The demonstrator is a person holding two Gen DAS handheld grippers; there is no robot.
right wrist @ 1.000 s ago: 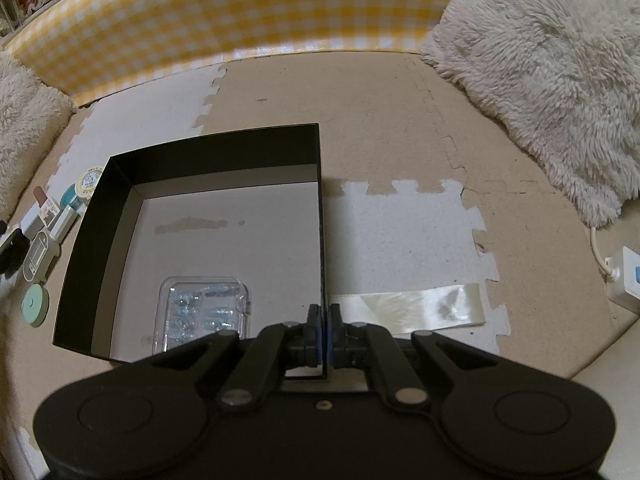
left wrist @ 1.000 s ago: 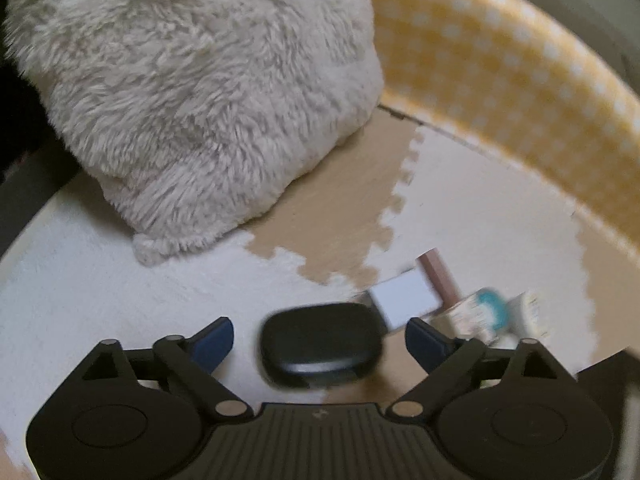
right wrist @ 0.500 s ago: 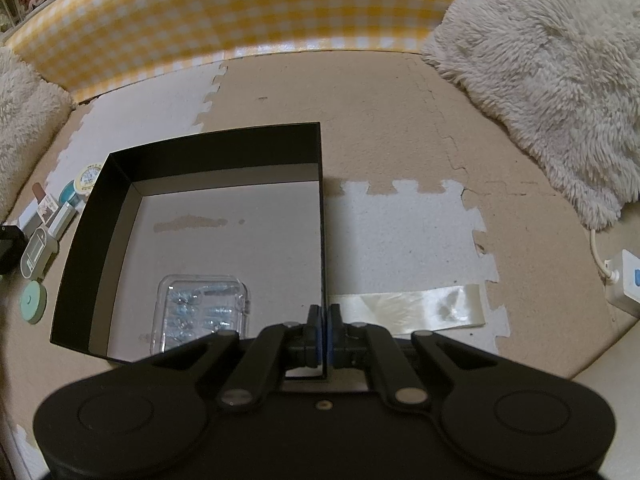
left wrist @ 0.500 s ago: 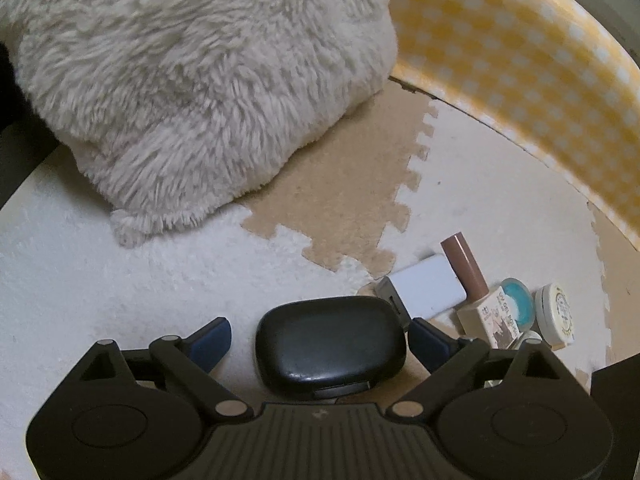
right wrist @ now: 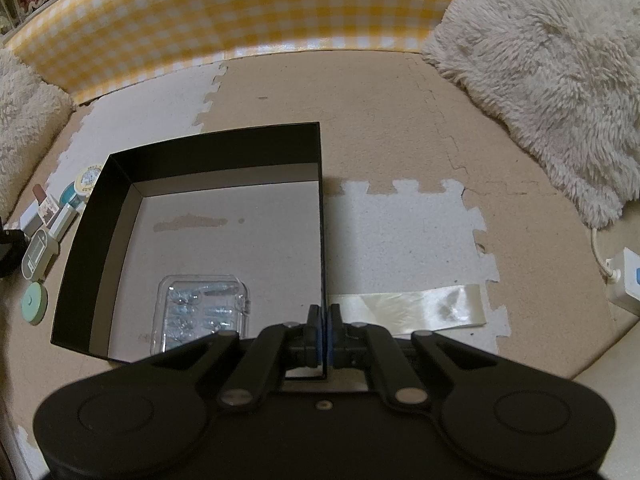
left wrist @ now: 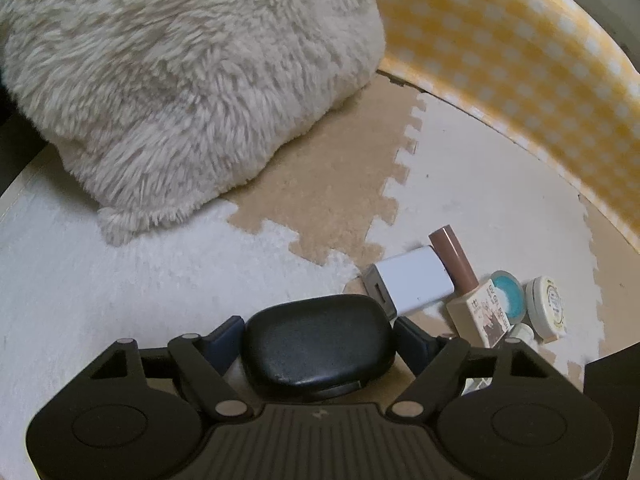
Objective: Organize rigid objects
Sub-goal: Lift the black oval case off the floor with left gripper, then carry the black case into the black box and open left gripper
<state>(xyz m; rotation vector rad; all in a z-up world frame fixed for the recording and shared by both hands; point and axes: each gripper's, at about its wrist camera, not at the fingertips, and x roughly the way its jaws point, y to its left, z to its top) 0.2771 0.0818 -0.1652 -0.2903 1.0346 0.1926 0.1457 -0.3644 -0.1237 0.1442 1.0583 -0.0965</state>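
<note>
Since the earlier frame the left gripper (left wrist: 318, 330) has been closing its jaws around the black case (left wrist: 316, 344) — its blue pads now touch both sides of the case, which sits on the foam mat (left wrist: 120, 280) beside the black box. The right gripper (right wrist: 323, 330) stays clenched on the black box (right wrist: 320, 200) wall — a clear plastic case (right wrist: 202, 312) lies inside the box.
</note>
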